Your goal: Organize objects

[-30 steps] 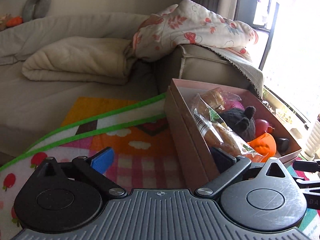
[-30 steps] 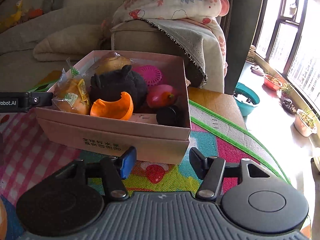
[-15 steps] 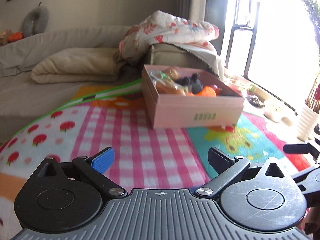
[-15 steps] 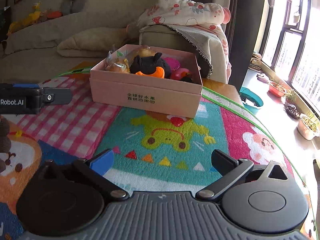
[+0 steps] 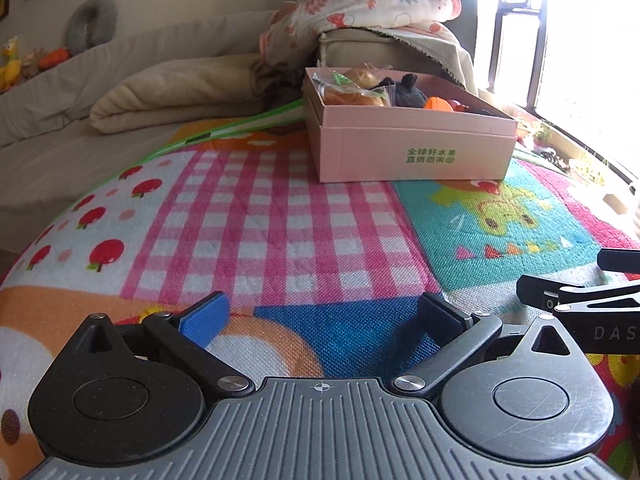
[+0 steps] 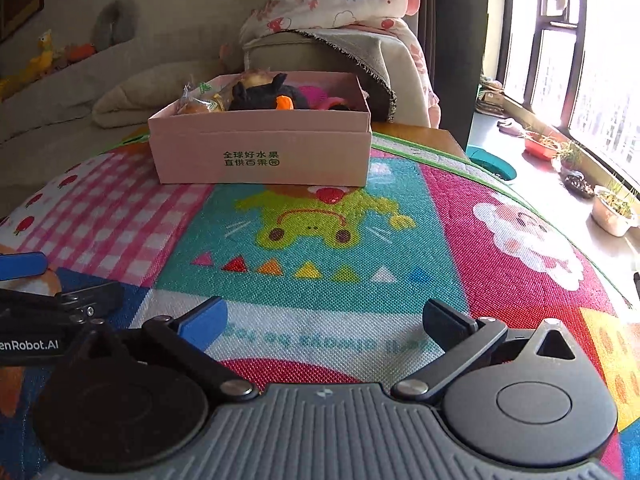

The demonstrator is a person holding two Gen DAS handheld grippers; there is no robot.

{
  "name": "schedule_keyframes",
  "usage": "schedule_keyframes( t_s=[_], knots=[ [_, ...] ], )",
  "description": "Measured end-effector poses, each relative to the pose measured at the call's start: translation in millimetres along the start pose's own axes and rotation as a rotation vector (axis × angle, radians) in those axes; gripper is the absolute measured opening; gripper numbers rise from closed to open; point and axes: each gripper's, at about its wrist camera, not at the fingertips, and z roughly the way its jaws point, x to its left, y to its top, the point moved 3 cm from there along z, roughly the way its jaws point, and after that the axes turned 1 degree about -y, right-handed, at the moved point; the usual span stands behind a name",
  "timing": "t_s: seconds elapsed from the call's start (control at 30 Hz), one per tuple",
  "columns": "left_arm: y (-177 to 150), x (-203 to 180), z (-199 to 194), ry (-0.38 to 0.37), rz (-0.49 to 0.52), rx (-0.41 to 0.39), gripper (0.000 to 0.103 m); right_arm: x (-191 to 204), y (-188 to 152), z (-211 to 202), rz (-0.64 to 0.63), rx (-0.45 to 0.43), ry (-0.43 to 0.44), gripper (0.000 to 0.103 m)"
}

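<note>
Both grippers, left gripper (image 5: 324,316) and right gripper (image 6: 326,320), gape wide and empty while the pink box (image 6: 260,148), at twelve o'clock on the play mat (image 6: 320,240), looks light, thin-walled cardboard, best gripped by opposite side walls.

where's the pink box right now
In both wrist views the pink box sits at the play mat's far edge, before the sofa arm.

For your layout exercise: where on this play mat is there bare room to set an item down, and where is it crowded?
Free: the mat between the pink box and both open grippers, left and right. Crowded: inside the box, packed with snacks and toys.
</note>
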Motion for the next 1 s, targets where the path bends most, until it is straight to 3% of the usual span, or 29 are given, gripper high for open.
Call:
schedule_keyframes(
  t_s=[1.0],
  knots=[
    [0.8, 5.7, 1.1, -0.001, -0.009, 0.001, 0.103, -2.8, -0.3, 0.5, 0.02, -0.001, 0.012, 0.103]
  ],
)
